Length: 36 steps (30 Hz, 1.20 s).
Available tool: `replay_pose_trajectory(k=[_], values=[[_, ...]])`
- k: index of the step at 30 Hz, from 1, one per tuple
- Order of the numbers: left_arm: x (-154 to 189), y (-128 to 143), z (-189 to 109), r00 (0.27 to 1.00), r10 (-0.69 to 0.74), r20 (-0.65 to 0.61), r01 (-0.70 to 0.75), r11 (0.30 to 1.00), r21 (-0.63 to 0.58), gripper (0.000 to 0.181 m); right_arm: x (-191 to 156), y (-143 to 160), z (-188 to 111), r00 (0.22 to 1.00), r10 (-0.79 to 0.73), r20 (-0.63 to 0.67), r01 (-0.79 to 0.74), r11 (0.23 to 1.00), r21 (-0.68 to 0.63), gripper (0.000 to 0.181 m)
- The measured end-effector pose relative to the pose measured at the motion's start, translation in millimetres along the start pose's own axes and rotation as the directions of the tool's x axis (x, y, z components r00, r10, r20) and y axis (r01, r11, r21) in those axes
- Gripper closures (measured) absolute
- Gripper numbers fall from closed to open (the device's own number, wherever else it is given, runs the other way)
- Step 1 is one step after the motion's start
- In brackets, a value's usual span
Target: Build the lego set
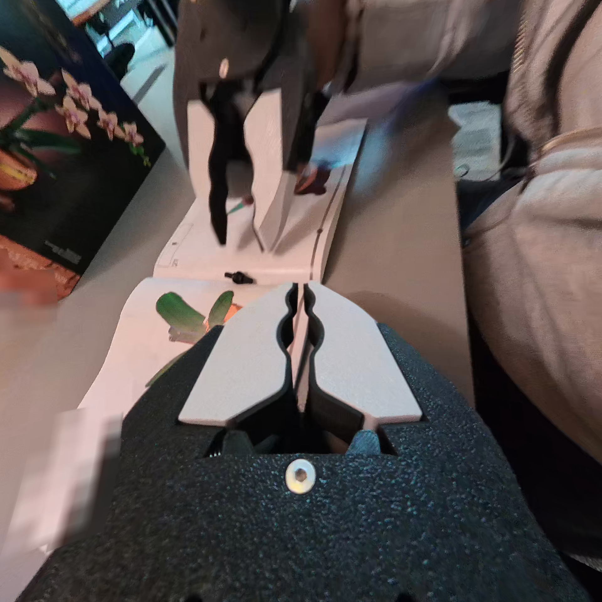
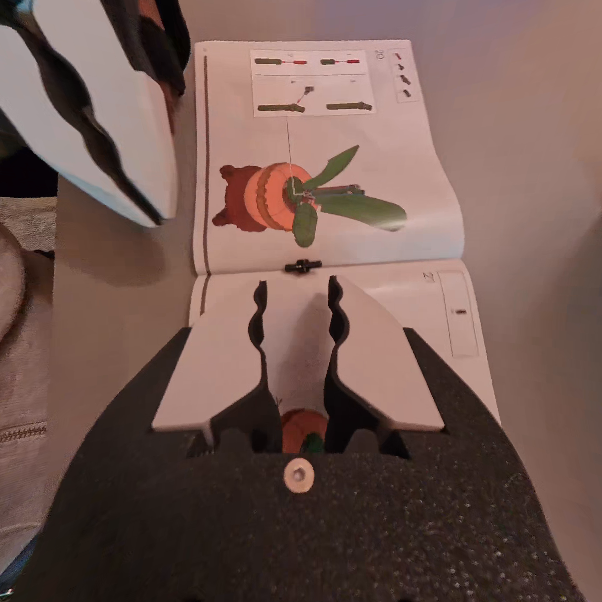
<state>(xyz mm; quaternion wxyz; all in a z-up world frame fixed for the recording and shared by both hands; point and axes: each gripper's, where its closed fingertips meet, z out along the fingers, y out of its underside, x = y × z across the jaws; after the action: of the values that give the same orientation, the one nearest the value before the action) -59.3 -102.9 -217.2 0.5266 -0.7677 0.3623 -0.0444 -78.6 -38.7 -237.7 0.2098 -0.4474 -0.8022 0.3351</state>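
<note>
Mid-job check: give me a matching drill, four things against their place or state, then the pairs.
1. left gripper
2. right gripper
3. black pin
4. box

a. lies in the booklet's fold
b. jaws open
c. stands left of the booklet
d. jaws nearly shut, empty

Pairs: 1-d, 2-b, 3-a, 4-c

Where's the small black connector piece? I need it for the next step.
The black connector piece lies on the open instruction booklet's centre fold, just beyond the right tool's open tips; in the left wrist view it's ahead, slightly left.
</note>
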Motion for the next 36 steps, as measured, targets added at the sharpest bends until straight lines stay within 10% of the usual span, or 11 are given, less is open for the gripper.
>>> replay_pose_trajectory(k=[12,18,25,31,36], values=[[3.3,-15.2,-15.7,1.0,-0.003,-0.015,0.005,0.989,0.151,0.179,10.3,-4.8,21.0,0.995,-0.096,0.007,0.097,0.993,-0.073,0.159],[3.0,-21.0,-20.8,1.0,-0.013,-0.016,0.016,0.98,0.201,0.178,103.0,-27.1,-0.7,0.945,-0.083,-0.316,0.043,0.991,-0.13,0.158],[-0.6,-23.0,-17.6,1.0,-0.003,0.02,-0.001,0.98,0.201,0.178,163.7,7.7,19.1,0.916,0.028,-0.4,-0.157,0.944,-0.292,0.158],[-13.7,-24.6,-12.8,0.994,-0.011,0.11,-0.01,0.982,0.19,0.176,155.3,-5.3,-12.9,0.883,-0.013,-0.469,-0.116,0.962,-0.247,0.134],[-30.4,-39.6,3.6,0.973,-0.041,0.225,0.0,0.984,0.18,0.174,46.0,-13.0,-73.5,0.954,-0.13,-0.269,0.123,0.991,-0.044,0.135]])
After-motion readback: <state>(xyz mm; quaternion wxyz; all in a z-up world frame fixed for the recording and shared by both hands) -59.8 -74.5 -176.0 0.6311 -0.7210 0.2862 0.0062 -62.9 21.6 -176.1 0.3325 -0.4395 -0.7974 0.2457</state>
